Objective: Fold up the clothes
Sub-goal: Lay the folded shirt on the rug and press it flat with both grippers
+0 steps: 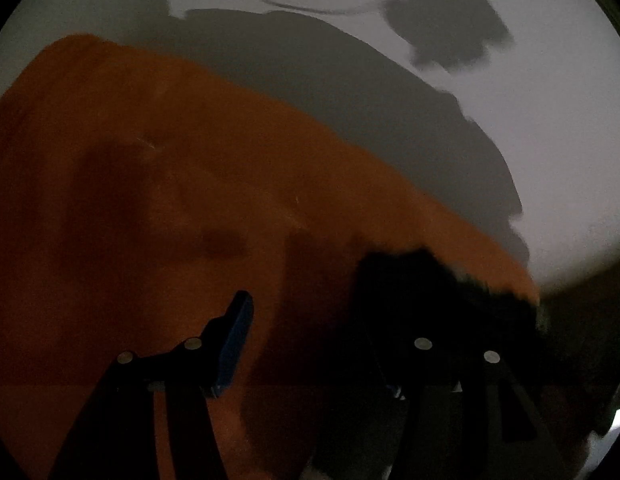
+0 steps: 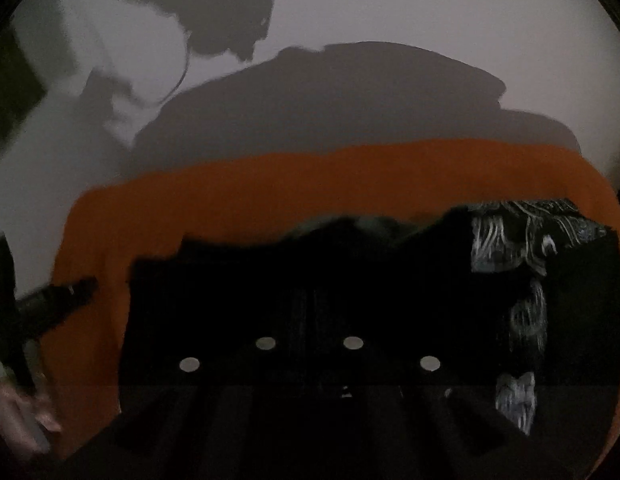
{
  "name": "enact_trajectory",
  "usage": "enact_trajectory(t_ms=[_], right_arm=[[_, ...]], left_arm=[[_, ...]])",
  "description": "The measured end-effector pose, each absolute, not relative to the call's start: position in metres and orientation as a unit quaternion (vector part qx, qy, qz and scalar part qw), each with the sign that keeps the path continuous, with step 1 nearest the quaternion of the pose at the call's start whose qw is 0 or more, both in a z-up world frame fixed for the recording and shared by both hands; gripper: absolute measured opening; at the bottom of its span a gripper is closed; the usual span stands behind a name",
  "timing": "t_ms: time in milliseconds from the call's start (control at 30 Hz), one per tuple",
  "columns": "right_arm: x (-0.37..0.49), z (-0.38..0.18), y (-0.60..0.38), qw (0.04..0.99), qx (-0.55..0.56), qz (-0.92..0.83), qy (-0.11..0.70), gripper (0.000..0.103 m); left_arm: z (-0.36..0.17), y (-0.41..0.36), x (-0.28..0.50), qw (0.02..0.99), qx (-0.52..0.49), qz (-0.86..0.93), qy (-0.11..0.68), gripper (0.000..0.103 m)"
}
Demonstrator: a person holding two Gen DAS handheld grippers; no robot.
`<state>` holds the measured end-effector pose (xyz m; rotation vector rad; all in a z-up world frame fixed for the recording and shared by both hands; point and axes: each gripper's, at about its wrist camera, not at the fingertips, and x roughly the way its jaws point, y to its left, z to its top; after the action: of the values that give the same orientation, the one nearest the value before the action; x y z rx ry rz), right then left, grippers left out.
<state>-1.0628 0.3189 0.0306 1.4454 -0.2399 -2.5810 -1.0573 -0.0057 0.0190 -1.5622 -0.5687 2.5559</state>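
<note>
An orange cloth (image 1: pixel 150 168) lies spread flat on the white table (image 1: pixel 550 140). On its right part lies a black garment (image 1: pixel 438 292) with a white-patterned print (image 2: pixel 506 240). My left gripper (image 1: pixel 310 300) hovers open over the orange cloth. Its blue-padded finger (image 1: pixel 236 340) is bare, and its other finger is lost against the black cloth. In the right wrist view the black garment (image 2: pixel 230 300) fills the lower middle over the orange cloth (image 2: pixel 230 192). My right gripper (image 2: pixel 310 272) is shut, its tips merging with the garment's bunched upper edge. The left gripper (image 2: pixel 70 292) shows at the far left.
A hand (image 2: pixel 22 412) holds the left gripper at the lower left edge. Large shadows of the grippers and a person (image 2: pixel 330 100) fall on the bare white table (image 2: pixel 430 8) beyond the cloth. The table's edge shows dark at the right (image 1: pixel 582 320).
</note>
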Motion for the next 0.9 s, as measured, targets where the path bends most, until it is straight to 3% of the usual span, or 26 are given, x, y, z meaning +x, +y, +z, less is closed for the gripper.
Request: enact_trajectory(t_ms=[167,400,467,600,800,900], right_arm=[[-1.03,0.017,0.284,0.103,0.51,-0.849,-0.091,0.003],[-0.958,0.013,0.255,0.129,0.519,-0.833,-0.142,0.003],[-0.939,0.01,0.245,0.134,0.526,-0.83,-0.133,0.004],[-0.912,-0.004,0.228,0.142,0.544,-0.82,-0.107,0.004],[-0.877,-0.024,0.215,0.112,0.554,-0.822,-0.071,0.004],[-0.879,-0.023,0.216,0.086,0.532,-0.84,-0.064,0.004]], left_arm=[[-0.002,0.016,-1.006,0.06,-0.549,0.823,-0.131,0.059],[-0.069,-0.036,-0.909,0.062,-0.589,0.765,-0.254,0.059],[-0.084,-0.045,-0.897,0.055,-0.593,0.767,-0.238,0.059],[-0.099,-0.05,-0.902,0.074,-0.584,0.78,-0.211,0.059],[-0.093,-0.04,-0.941,0.17,-0.536,0.793,-0.236,0.059],[-0.096,-0.035,-0.949,0.161,-0.543,0.795,-0.217,0.059]])
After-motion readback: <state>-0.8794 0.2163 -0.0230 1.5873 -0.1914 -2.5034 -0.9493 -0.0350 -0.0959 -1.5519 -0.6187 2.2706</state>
